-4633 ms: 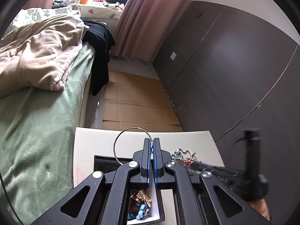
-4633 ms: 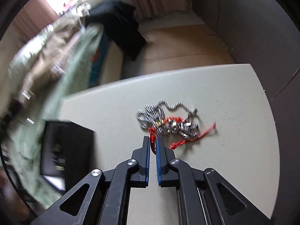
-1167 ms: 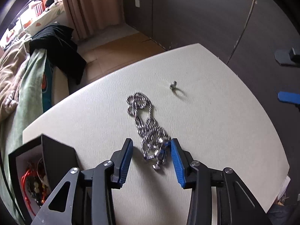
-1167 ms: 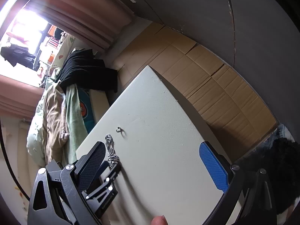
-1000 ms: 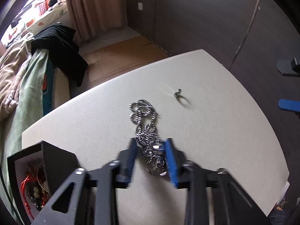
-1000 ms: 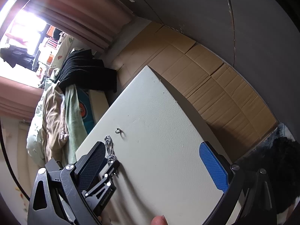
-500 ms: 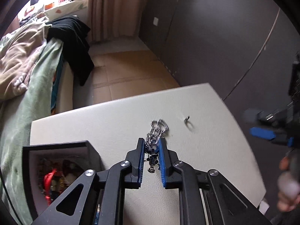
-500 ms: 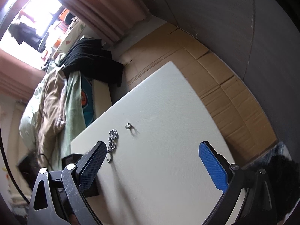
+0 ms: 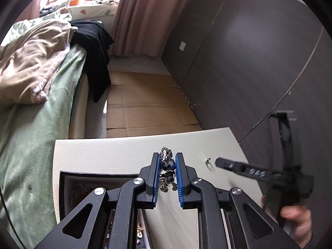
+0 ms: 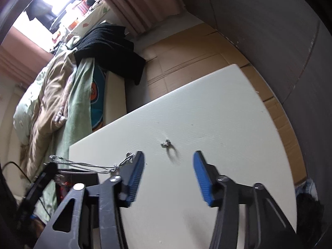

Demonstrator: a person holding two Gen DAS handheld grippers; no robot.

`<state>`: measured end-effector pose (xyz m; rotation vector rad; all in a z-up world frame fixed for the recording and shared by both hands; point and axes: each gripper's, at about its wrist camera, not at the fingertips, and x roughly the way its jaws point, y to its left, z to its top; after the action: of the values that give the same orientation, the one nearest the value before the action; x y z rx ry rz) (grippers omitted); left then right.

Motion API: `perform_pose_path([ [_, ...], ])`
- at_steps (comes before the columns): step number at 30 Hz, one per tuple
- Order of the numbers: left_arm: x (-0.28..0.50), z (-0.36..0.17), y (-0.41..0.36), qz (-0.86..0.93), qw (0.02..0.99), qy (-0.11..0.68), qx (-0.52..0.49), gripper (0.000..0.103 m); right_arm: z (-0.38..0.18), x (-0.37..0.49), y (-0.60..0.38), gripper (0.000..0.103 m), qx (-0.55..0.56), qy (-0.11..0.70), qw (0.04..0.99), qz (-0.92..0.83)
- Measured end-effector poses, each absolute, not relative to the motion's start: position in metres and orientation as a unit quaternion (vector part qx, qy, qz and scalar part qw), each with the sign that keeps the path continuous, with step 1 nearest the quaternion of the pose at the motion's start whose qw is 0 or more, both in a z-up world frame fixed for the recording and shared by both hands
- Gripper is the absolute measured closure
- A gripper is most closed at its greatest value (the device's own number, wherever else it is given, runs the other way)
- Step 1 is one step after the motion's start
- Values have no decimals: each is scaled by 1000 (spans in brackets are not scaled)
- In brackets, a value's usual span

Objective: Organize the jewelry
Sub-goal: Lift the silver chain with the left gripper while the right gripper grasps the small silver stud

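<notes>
Silver metal bead chain (image 9: 168, 173) hangs bunched, clamped between the left gripper (image 9: 167, 178) pads; it looks limp, light and slippery. Right gripper (image 10: 168, 176), fingers spread wide and empty, faces a small silver ring (image 10: 166, 143), best pinched across its band.

The left wrist camera rides low behind the left tool (image 9: 167, 161), looking along its fingers over the white tabletop (image 9: 116, 151) toward the bed (image 9: 35, 112) and curtain (image 9: 141, 14). The right wrist camera, tilted, looks down past the right tool (image 10: 168, 161) at the same tabletop (image 10: 217, 124). Both views share the small ring (image 9: 208, 161) (image 10: 166, 143), bed and cardboard floor (image 9: 145, 108).
</notes>
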<state>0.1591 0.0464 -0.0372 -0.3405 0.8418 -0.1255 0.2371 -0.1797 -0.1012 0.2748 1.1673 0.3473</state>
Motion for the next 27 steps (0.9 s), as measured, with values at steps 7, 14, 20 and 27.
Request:
perform_pose_path([
  [7, 164, -37, 60, -65, 893, 403, -189, 88, -109, 247, -160, 63, 87, 541, 823, 148],
  [14, 163, -36, 66, -65, 892, 401, -198, 88, -115, 248, -144, 70, 42, 529, 838, 127],
  [20, 159, -37, 68, -63, 891, 403, -201, 88, -116, 241, -140, 88, 14, 523, 843, 127],
  [27, 147, -21, 66, -70, 898, 384, -203, 88, -105, 232, -159, 89, 80, 533, 827, 162],
])
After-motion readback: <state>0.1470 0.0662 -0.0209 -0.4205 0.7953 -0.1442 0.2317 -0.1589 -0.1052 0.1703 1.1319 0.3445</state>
